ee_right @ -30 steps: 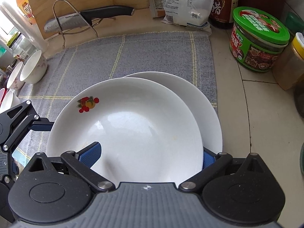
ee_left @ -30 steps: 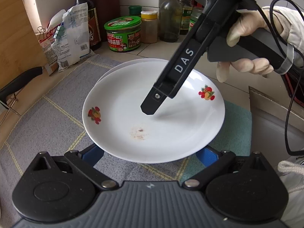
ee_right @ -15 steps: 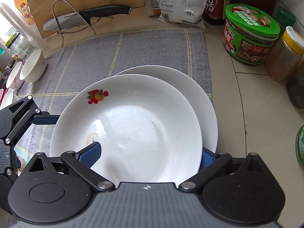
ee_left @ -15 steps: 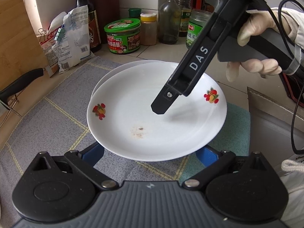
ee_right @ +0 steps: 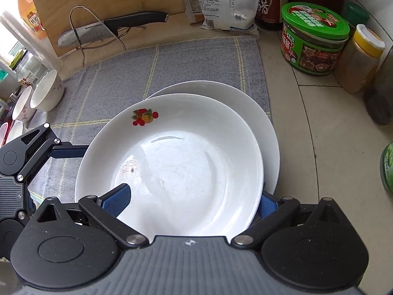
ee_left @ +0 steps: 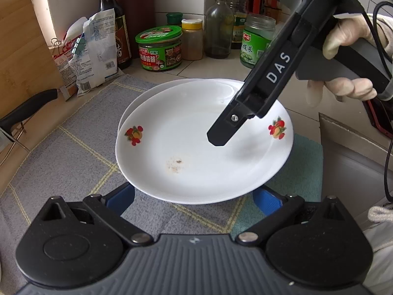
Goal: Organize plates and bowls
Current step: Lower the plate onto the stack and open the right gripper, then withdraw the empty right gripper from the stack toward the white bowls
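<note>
Counter [ee_right: 319, 127]: tiled, pale; carries a mat, jars and bottles.
Mat [ee_right: 201, 61]: grey cloth with yellow lines, spread on the counter.
Top plate [ee_left: 196, 152]: white with fruit motifs and a brown stain; overlaps the lower plate, offset toward the camera.
Lower plate [ee_right: 235, 95]: white; lies on the mat, far rim showing.
Right tool [ee_right: 194, 199]: blue pads at either side of the top plate's near rim; contact cannot be confirmed.
Left tool [ee_left: 194, 196]: pads spread wide, under the top plate's near edge.
Bowls [ee_right: 46, 91]: white, at the mat's left edge.
Knife [ee_right: 110, 27]: rests on a wire stand.
</note>
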`<state>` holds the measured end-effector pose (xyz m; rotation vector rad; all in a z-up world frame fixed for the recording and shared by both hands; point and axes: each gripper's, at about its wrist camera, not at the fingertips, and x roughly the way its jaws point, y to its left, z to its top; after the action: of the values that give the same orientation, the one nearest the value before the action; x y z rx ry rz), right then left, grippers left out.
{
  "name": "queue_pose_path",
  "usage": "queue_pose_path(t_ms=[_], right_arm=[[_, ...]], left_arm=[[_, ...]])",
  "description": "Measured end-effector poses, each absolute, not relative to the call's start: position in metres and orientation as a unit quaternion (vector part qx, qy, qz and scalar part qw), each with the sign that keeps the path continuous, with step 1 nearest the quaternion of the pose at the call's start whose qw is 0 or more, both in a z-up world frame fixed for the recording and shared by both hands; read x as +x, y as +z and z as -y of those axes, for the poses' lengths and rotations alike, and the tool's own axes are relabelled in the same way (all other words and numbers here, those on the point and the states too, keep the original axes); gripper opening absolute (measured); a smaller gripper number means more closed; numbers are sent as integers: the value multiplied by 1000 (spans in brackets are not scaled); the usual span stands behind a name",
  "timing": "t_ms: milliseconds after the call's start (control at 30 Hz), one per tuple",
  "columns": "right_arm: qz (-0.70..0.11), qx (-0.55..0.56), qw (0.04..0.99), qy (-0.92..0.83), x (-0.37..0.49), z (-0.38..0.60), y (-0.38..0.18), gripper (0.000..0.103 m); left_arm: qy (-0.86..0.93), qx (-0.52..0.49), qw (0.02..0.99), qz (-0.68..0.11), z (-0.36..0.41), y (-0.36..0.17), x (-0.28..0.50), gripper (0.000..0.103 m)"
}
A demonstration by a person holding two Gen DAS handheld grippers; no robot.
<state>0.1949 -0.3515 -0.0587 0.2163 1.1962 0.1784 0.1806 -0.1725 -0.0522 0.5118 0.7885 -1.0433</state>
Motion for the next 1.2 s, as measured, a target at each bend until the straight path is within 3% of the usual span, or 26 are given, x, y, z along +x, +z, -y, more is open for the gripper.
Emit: queue_pose_path(t_ms=[933, 1200], right_arm=[[-566, 77, 820, 30, 180, 349, -53, 103], [-478, -1, 878, 18, 166, 330, -16, 103]], left_arm=[[-470, 207, 786, -345, 156, -48, 176, 102], [-431, 152, 828, -325, 138, -36, 178, 102]])
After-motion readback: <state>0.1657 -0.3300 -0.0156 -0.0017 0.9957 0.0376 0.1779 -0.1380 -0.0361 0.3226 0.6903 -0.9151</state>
